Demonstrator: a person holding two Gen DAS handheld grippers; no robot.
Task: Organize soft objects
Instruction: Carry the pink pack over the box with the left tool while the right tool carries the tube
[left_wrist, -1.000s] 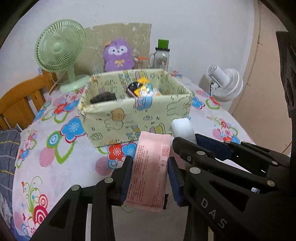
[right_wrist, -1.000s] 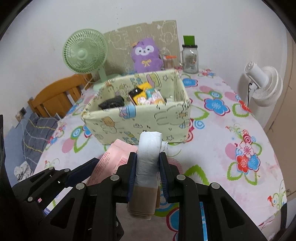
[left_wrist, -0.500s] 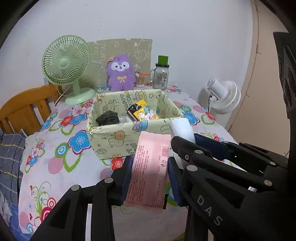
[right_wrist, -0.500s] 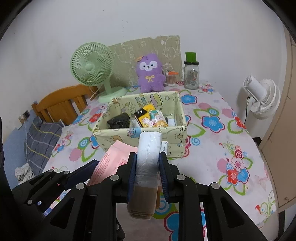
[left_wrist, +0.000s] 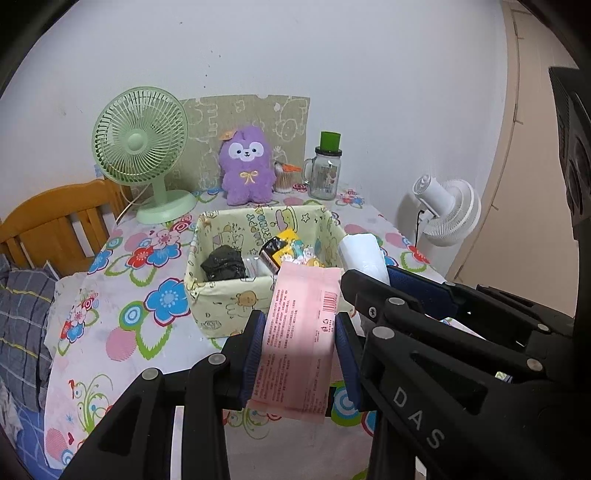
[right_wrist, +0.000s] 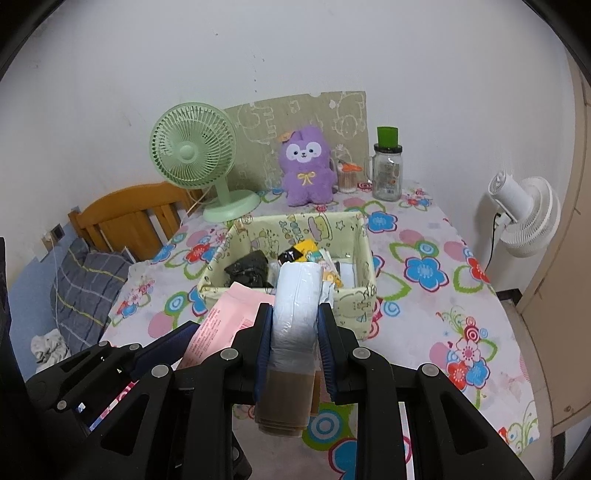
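Note:
My left gripper (left_wrist: 295, 350) is shut on a pink soft pack (left_wrist: 299, 336) and holds it up in front of the pale green fabric box (left_wrist: 229, 306). My right gripper (right_wrist: 294, 347) is shut on a white soft pack (right_wrist: 295, 310) with a brown end, also raised before the box (right_wrist: 360, 299). The white pack (left_wrist: 364, 254) and the right gripper show at the right of the left wrist view; the pink pack (right_wrist: 225, 321) shows at the left of the right wrist view. The box holds a black bundle (left_wrist: 223, 263) and colourful packets (left_wrist: 291, 251).
A green desk fan (left_wrist: 142, 147), a purple plush toy (left_wrist: 246, 166) and a glass jar with a green lid (left_wrist: 325, 170) stand at the table's back. A white fan (left_wrist: 448, 212) is off the right edge. A wooden chair (left_wrist: 51, 221) with a plaid cloth stands left.
Both grippers, still holding their packs, have risen and pulled back from the box, so that more of the table and the box's inside shows.

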